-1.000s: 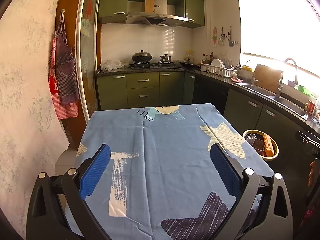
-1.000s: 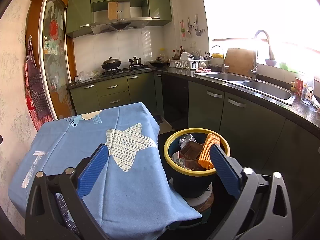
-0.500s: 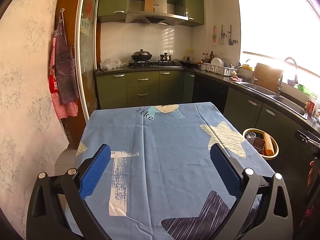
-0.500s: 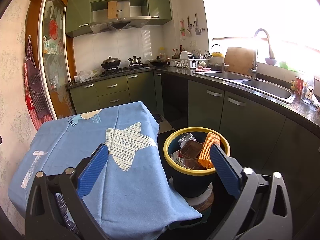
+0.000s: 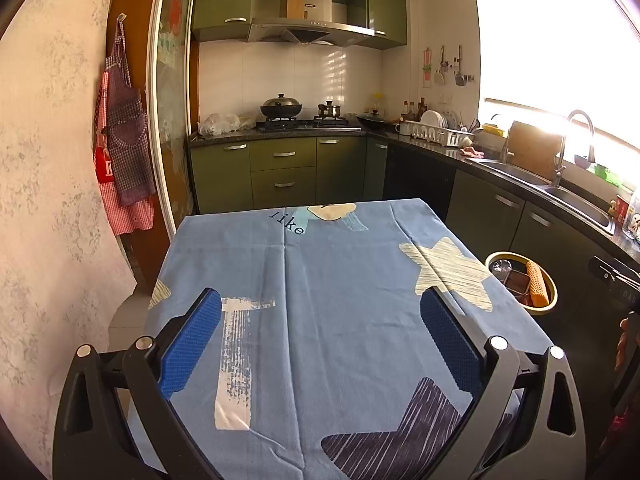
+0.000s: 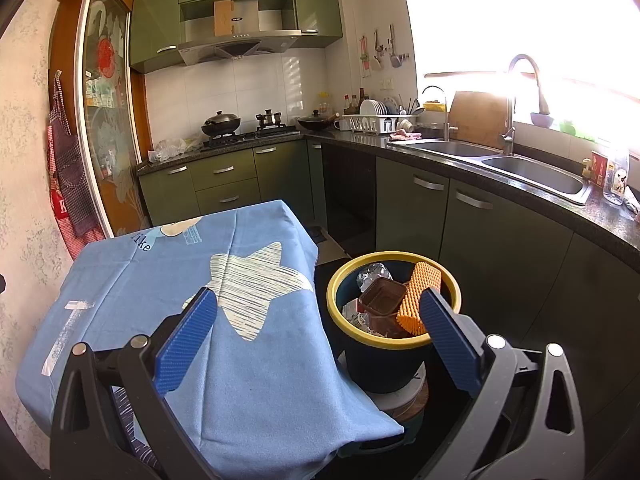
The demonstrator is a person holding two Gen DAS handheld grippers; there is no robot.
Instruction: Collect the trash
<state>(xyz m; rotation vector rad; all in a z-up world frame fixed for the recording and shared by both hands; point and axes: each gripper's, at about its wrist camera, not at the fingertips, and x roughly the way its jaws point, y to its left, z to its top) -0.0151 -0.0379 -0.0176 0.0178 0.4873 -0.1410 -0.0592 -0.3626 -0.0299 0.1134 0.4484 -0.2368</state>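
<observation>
Nothing has shifted since a second ago: we hold our left gripper point(image 5: 320, 340) spread wide and empty above the blue tablecloth point(image 5: 340, 300), our right gripper point(image 6: 318, 332) equally agape, facing the yellow-rimmed bin point(image 6: 394, 342) beside the table, where the trash point(image 6: 418, 298) sits.

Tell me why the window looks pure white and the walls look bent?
Left wrist view: the window is blown out by sunlight, with glare spilling over the tap. Right wrist view: same white window. Both views: the fisheye lens curves straight edges and darkens the corners.
</observation>
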